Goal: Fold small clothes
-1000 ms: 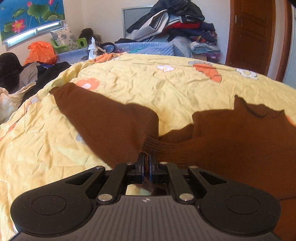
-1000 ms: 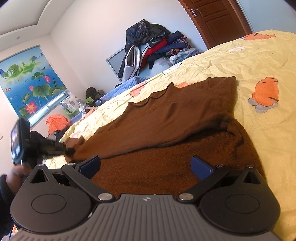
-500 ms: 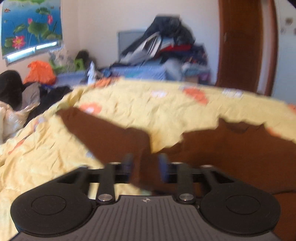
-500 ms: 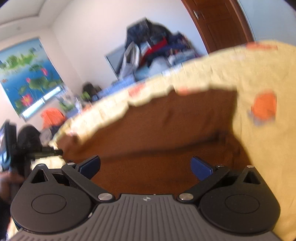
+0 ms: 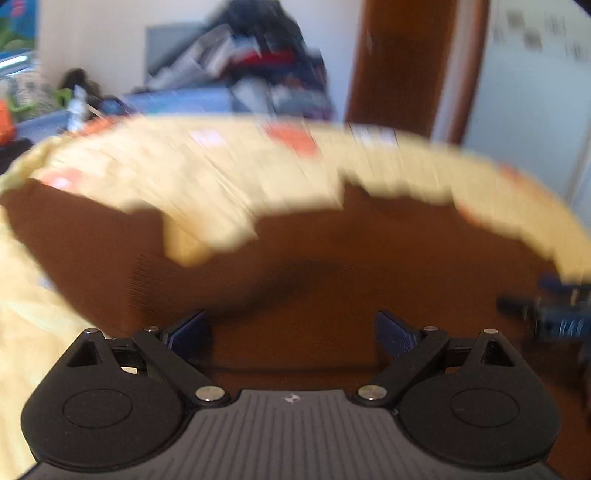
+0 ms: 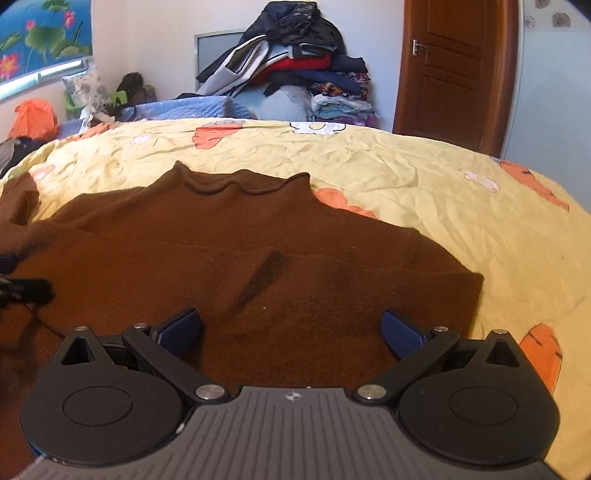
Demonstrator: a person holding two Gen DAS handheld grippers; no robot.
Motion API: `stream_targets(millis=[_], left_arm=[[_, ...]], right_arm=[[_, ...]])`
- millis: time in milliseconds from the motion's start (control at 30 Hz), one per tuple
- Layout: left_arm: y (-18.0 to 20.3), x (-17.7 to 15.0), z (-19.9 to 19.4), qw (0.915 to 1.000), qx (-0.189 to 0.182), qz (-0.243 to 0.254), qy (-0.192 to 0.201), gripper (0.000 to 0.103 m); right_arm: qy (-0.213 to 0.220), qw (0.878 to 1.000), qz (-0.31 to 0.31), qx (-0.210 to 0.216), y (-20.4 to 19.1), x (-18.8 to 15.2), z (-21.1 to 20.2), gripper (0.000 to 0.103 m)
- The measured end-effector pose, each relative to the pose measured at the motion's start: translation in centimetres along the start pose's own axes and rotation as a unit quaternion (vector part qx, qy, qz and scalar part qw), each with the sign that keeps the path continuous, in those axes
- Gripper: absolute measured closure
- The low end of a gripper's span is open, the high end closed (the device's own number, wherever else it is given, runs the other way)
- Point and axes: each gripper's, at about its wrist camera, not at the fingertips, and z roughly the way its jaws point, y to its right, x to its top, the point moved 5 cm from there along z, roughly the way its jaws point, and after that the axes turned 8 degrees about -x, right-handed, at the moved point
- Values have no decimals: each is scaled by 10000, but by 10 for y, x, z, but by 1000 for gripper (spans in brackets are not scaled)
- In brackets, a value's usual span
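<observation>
The bed (image 6: 424, 177) is covered with a crinkly yellow quilt printed with orange and white flowers, and the brown sweater (image 6: 258, 251) lies spread across it, collar pointing toward the far wall, right sleeve folded across the body. Behind the bed there's a big heap of clothes (image 6: 295, 66) piled against the wall, a wooden door (image 6: 454, 70) to the right, a lotus poster (image 6: 40, 33) up left, and an orange bag (image 6: 33, 116) near the window corner. The left wrist view is heavily smeared by motion, but the sweater still fills its lower half. A second ago the left gripper (image 5: 291, 328) had its jaws pinched together on the ribbed cuff; now they're wide apart with nothing between them, hovering over the brown knit. The right gripper (image 6: 291, 328) has jaws wide apart just like before, but its view has swung round to face the collar squarely, over the sweater's lower body.
</observation>
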Motion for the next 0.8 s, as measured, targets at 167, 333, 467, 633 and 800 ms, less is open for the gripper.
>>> stream_targets(millis=[167, 333, 467, 633, 800], left_arm=[[-139, 47, -28, 9794, 895, -1555, 925, 4], [-295, 53, -4, 9041, 954, -4048, 978, 5], [-337, 63, 18, 8935, 1114, -4196, 1150, 6], [-340, 84, 50, 9163, 1191, -3724, 866, 64], [-333, 82, 43, 9230, 1579, -3418, 790, 94]], right_arm=[[54, 9999, 111, 67, 3, 2, -2, 0], [68, 9999, 134, 56, 4, 4, -1, 0], [89, 9998, 190, 73, 5, 3, -2, 0], [92, 9997, 216, 61, 5, 4, 0, 0], [104, 9995, 269, 94, 6, 4, 0, 0]])
